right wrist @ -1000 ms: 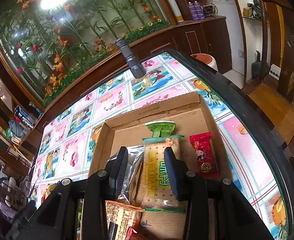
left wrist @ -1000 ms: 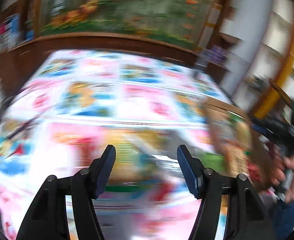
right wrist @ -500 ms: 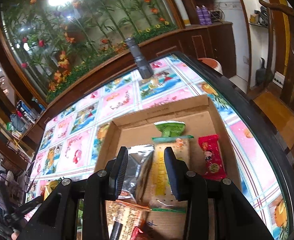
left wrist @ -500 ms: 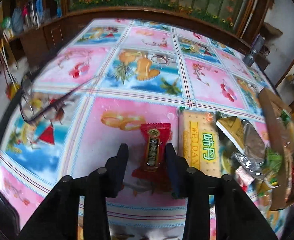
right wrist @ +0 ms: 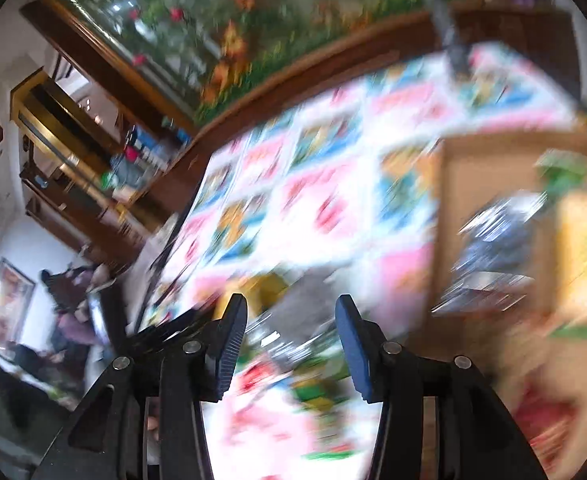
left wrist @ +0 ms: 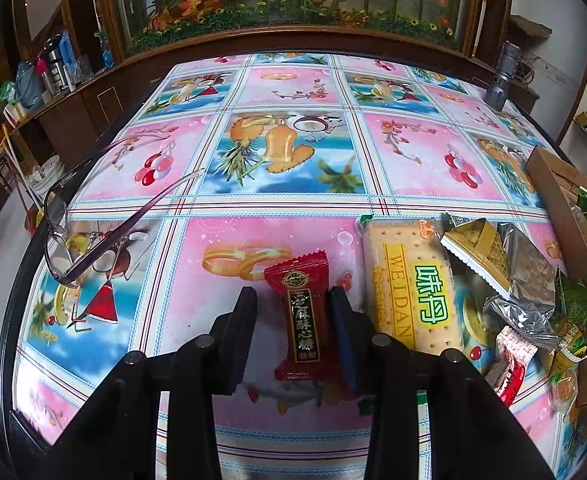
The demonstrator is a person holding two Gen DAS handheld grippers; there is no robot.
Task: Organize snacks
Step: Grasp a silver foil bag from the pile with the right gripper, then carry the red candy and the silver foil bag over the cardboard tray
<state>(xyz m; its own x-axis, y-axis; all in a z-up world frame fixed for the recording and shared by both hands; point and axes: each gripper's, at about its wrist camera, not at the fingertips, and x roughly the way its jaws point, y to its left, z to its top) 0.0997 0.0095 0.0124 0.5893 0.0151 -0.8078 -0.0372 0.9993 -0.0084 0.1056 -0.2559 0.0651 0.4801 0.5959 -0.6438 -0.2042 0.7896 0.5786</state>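
Note:
A red candy packet [left wrist: 303, 316] lies on the patterned tablecloth [left wrist: 293, 148]. My left gripper [left wrist: 293, 312] stands around it, jaws open, one on each side, the right jaw close to the wrapper. A yellow Weidan cracker pack [left wrist: 411, 284] lies just right of it, then a pile of foil and green packets [left wrist: 521, 280] beside the cardboard box [left wrist: 565, 216]. The right wrist view is motion-blurred: my right gripper [right wrist: 291, 332] is open and empty above blurred packets, and the box [right wrist: 493, 184] lies to its right.
Purple glasses [left wrist: 73, 236] lie at the table's left edge. A grey flashlight [left wrist: 501, 80] stands at the far right corner. A wooden cabinet with a floral glass panel [left wrist: 293, 0] runs behind the table.
My left gripper has swung from the pile to the red candy and settled lower around it. My right gripper has left the box, swinging left, and its jaws have opened wider.

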